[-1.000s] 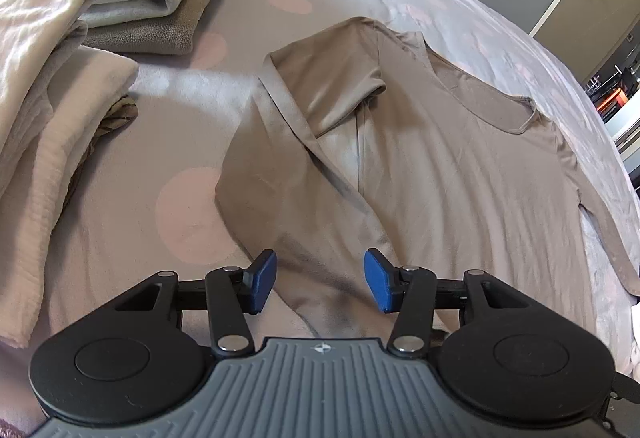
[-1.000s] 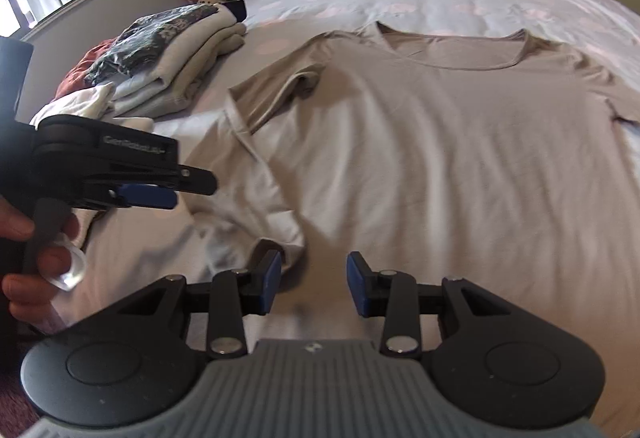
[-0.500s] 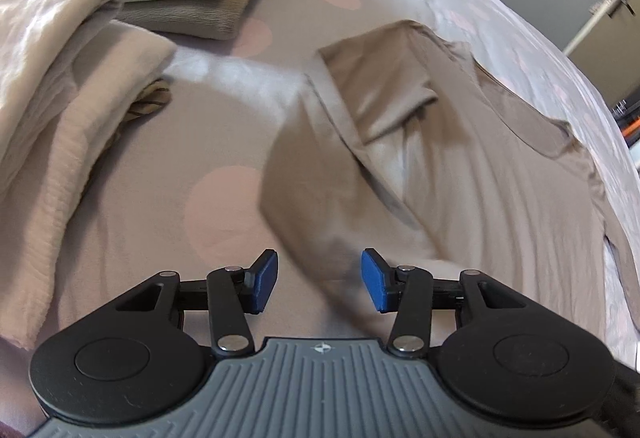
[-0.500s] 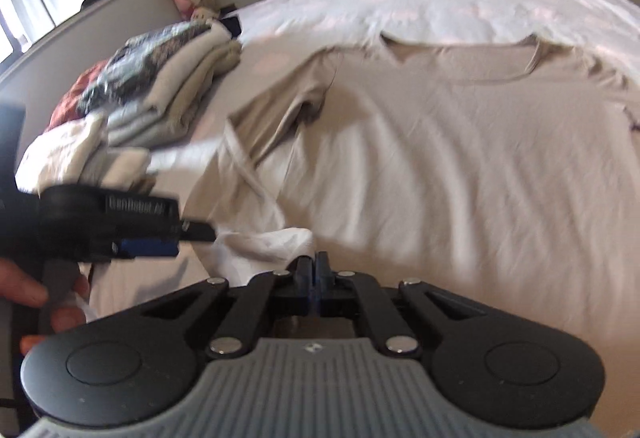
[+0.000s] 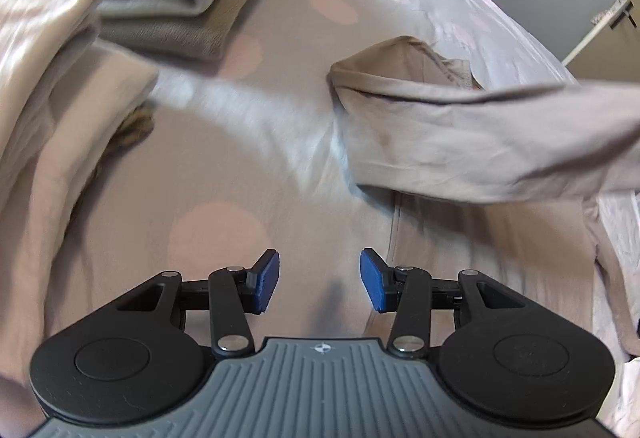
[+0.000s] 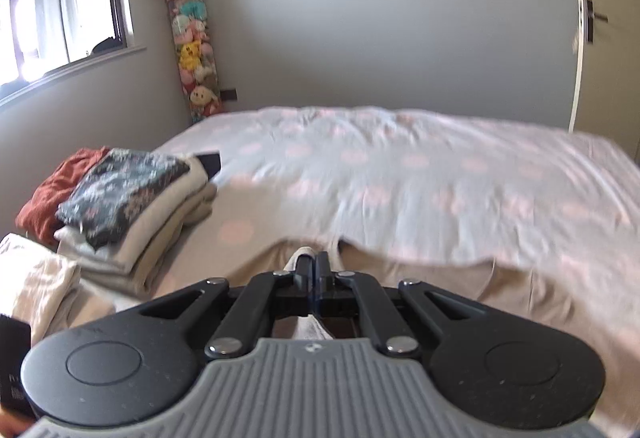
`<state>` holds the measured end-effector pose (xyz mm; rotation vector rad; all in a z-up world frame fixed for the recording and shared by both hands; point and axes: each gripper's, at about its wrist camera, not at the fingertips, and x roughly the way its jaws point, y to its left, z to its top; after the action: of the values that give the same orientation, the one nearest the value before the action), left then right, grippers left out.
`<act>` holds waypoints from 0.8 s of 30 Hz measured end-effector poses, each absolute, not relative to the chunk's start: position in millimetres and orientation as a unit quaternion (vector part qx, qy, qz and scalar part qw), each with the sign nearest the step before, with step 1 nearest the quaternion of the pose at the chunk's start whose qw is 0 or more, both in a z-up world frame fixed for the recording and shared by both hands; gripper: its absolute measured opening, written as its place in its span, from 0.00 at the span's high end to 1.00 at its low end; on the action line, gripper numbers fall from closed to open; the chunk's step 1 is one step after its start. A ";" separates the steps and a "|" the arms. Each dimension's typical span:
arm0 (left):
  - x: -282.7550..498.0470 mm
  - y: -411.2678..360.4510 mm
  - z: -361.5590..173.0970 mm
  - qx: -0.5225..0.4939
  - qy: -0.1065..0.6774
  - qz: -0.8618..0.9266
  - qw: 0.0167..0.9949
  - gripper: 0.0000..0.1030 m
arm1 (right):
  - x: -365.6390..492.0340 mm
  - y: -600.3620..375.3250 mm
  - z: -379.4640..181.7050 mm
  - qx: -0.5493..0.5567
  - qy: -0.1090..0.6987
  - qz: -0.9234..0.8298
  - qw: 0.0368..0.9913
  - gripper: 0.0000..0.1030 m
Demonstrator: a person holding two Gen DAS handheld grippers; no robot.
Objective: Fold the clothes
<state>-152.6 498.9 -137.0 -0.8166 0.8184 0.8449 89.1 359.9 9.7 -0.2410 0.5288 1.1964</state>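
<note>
On the bed, beside folded stacks, my right claw is clamping the tan shirt and lifting its edge mid-fold, while my left claw is hovering apart, holding nothing.

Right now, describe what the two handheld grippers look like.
The left gripper has black linkage arms with silver rivets, two round black discs, blue pads and a ribbed grey body bearing a small round emblem. The right gripper has the same black arms, rivets, discs and ribbed grey body.
</note>
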 end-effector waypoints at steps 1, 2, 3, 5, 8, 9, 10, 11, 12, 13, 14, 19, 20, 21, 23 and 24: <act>-145.9 503.7 -136.9 -0.366 0.378 0.382 0.760 0.59 | 95.4 363.7 18.6 -0.112 0.235 0.555 0.790 0.98; -139.1 508.5 -136.9 -0.358 0.381 0.376 0.765 0.58 | 101.7 367.5 27.5 -0.113 0.225 0.555 0.793 0.98; -132.3 513.2 -137.4 -0.350 0.384 0.370 0.770 0.58 | 108.0 371.3 36.5 -0.113 0.215 0.555 0.796 0.98; -117.1 521.8 -142.7 -0.335 0.385 0.350 0.785 0.57 | 120.1 376.4 47.0 -0.113 0.202 0.553 0.800 0.98; -95.5 532.0 -154.2 -0.327 0.376 0.324 0.804 0.57 | 137.6 381.1 54.4 -0.112 0.193 0.548 0.806 0.98; -88.5 535.1 -158.3 -0.325 0.371 0.316 0.810 0.57 | 143.5 382.7 56.8 -0.112 0.189 0.547 0.808 0.98; -82.4 537.1 -161.6 -0.321 0.367 0.309 0.816 0.57 | 149.3 384.3 59.3 -0.112 0.186 0.545 0.810 0.98; -78.6 536.1 -162.9 -0.309 0.365 0.308 0.823 0.57 | 155.0 385.8 61.8 -0.111 0.183 0.544 0.812 0.98; -74.8 535.0 -164.2 -0.296 0.362 0.308 0.829 0.57 | 159.1 386.2 64.6 -0.109 0.178 0.542 0.814 0.98; -71.0 534.0 -165.4 -0.284 0.359 0.307 0.835 0.57 | 163.0 385.9 66.7 -0.109 0.173 0.540 0.817 0.98; -67.2 533.0 -166.7 -0.272 0.356 0.306 0.840 0.55 | 166.9 385.6 68.8 -0.108 0.168 0.538 0.819 0.98; -47.9 527.6 -173.0 -0.210 0.341 0.301 0.866 0.54 | 188.7 381.2 69.5 -0.102 0.156 0.517 0.835 0.98; -43.2 525.7 -173.8 -0.194 0.343 0.302 0.868 0.54 | 193.7 380.0 67.1 -0.103 0.157 0.513 0.838 0.98; -38.5 523.9 -174.6 -0.178 0.346 0.303 0.870 0.54 | 197.5 378.8 64.4 -0.104 0.157 0.507 0.841 0.98; -29.2 520.3 -176.3 -0.145 0.350 0.307 0.873 0.54 | 205.8 374.4 57.9 -0.108 0.158 0.495 0.847 0.98; -24.9 518.4 -177.4 -0.128 0.351 0.312 0.873 0.54 | 209.7 371.9 55.2 -0.109 0.157 0.488 0.852 0.98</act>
<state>-24.9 518.4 -177.4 -0.2674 0.7339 0.6528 209.7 371.9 55.2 -0.2302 0.3313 1.0272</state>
